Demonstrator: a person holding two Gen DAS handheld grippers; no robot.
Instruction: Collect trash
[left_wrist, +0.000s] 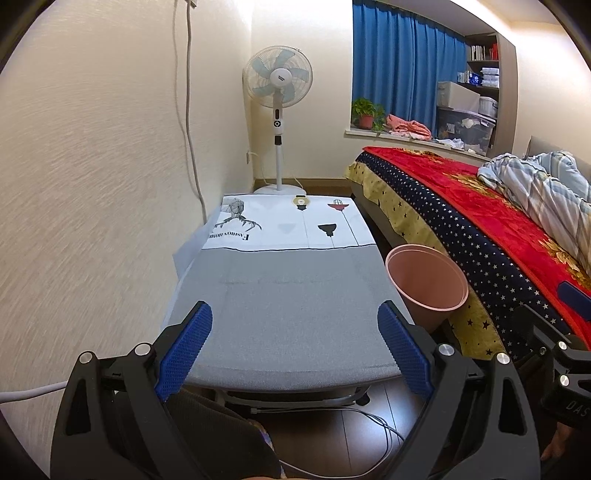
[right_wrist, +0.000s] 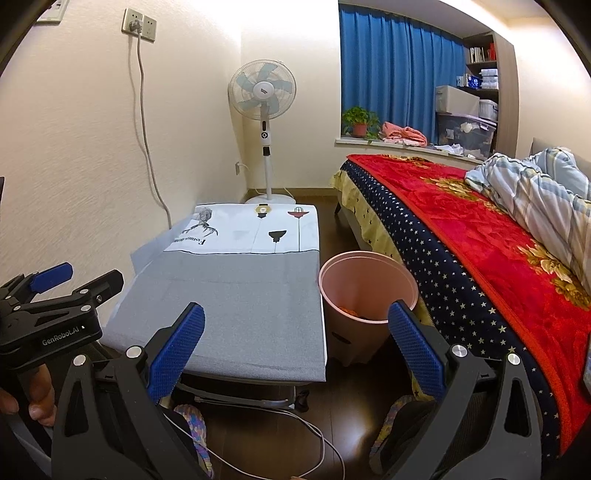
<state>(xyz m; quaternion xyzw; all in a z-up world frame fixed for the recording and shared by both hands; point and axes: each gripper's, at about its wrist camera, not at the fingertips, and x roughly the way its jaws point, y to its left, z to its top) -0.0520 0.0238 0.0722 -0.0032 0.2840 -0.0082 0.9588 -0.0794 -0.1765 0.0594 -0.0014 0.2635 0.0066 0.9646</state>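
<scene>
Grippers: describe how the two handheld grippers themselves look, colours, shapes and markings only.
Both are black plastic frames with triangular cut-outs and round silver bolts. Each finger carries a long blue pad with a fine dotted texture. The left gripper shows this in its own view; so does the right gripper. In the right wrist view, the left gripper's side reads "GenRobot.AI" in white. No cables attached to them are visible.

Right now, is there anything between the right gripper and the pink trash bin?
Nothing visible blocks it. The right gripper is open, and the pink bin stands on the floor just ahead, between the gray-covered table and the bed.
</scene>
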